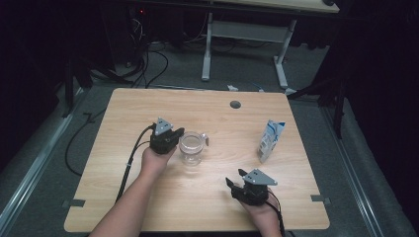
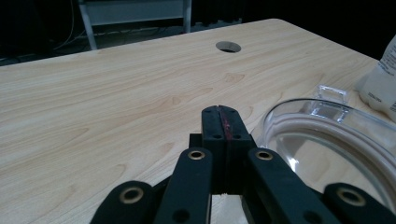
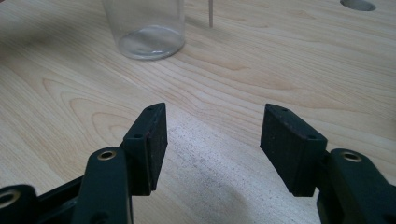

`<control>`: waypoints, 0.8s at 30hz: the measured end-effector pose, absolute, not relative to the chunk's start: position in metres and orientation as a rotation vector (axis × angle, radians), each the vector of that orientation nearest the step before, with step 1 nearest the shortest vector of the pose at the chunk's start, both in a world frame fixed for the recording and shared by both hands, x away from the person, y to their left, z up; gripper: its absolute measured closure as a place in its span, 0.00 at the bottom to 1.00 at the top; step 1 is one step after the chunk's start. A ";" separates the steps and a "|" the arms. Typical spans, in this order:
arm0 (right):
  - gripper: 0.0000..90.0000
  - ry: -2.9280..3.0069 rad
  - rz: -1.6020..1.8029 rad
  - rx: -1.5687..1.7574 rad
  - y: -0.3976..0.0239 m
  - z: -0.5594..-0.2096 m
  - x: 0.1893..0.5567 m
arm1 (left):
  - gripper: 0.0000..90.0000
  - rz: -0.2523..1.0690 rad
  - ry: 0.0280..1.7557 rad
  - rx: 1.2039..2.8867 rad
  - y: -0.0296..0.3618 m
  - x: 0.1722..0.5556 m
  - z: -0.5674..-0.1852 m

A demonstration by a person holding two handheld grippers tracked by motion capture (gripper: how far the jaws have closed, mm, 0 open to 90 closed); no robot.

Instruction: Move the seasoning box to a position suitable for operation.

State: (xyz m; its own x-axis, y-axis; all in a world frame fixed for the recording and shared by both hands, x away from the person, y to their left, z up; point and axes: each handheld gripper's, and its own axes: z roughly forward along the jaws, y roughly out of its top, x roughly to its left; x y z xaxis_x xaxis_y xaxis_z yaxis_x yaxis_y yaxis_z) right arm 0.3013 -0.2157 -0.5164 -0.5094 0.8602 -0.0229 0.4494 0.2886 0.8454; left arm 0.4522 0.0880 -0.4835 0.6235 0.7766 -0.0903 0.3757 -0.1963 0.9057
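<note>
The left gripper [image 1: 179,133], jaws pressed together on nothing, sits just beside the clear cup [image 1: 191,147] mid-surface [image 1: 123,108], perhaps steadying it, while the right gripper [image 1: 236,180] waits wide open nearby.

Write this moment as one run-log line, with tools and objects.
left tool: shut, empty, beside clear jar | right tool: open, empty, above table | carton: upright, untouched
</note>
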 end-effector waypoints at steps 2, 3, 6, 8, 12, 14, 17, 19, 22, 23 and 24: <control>0.46 2.078 1.133 1.170 -0.216 -0.516 0.301 | 1.00 0.481 0.926 1.800 0.089 0.451 -0.484; 0.46 2.077 1.134 1.173 -0.216 -0.516 0.301 | 1.00 0.478 0.915 1.790 0.090 0.446 -0.485; 0.46 2.078 1.132 1.172 -0.216 -0.516 0.302 | 1.00 0.477 0.899 1.778 0.093 0.438 -0.486; 0.46 2.079 1.129 1.174 -0.216 -0.517 0.302 | 1.00 0.476 0.895 1.773 0.094 0.434 -0.487; 0.46 2.083 1.126 1.174 -0.215 -0.518 0.302 | 1.00 0.477 0.882 1.762 0.097 0.417 -0.487; 0.46 2.083 1.128 1.167 -0.215 -0.518 0.302 | 1.00 0.476 0.882 1.764 0.098 0.411 -0.487; 0.46 2.087 1.125 1.168 -0.214 -0.518 0.302 | 1.00 0.510 0.883 1.781 0.098 0.403 -0.487; 0.46 2.087 1.125 1.167 -0.213 -0.518 0.302 | 1.00 0.501 0.880 1.787 0.097 0.397 -0.488; 0.46 2.092 1.124 1.159 -0.213 -0.518 0.301 | 1.00 0.505 0.885 1.788 0.098 0.384 -0.489; 0.46 2.088 1.127 1.158 -0.213 -0.518 0.301 | 1.00 0.499 0.879 1.785 0.097 0.382 -0.490; 0.46 2.087 1.128 1.158 -0.213 -0.517 0.301 | 1.00 0.499 0.876 1.788 0.097 0.380 -0.490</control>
State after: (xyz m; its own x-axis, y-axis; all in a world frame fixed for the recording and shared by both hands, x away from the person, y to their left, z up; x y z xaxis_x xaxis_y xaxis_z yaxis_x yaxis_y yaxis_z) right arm 0.3012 -0.2130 -0.5174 -0.5155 0.8564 -0.0288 0.4453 0.2965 0.8449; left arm 0.3796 0.0973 -0.4902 0.6470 0.7595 -0.0684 0.3287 -0.1968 0.9237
